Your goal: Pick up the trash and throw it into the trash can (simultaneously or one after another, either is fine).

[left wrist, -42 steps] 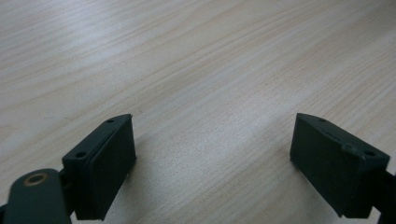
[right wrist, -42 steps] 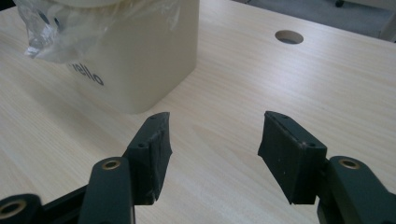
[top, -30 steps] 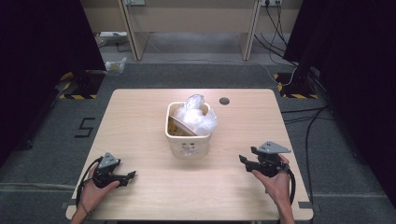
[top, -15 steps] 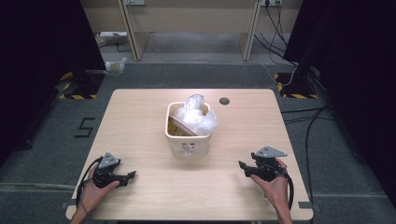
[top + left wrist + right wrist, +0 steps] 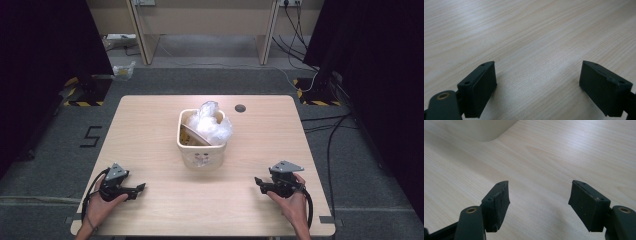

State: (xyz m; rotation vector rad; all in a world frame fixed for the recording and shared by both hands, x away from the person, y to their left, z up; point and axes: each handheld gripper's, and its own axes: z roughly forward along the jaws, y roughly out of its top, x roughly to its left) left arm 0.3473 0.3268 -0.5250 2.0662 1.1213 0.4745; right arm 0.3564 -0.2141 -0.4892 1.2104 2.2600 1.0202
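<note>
A person rests the left tongs point(image 5: 141, 187) and right tongs point(image 5: 258, 180) low on the pale wooden tabletop point(image 5: 150, 125), well apart on either side of a cream plastic bin point(image 5: 202, 156) and nearer the person than it. Both sets of jaws stand wide and empty, pointed inward toward the bin, seemingly poised to begin. The bin sits near the tabletop's middle, stuffed with crumpled clear plastic point(image 5: 212, 122) that rises above its rim, probably the thing to be handled. A dark round hole point(image 5: 240, 108) lies beyond the bin.
</note>
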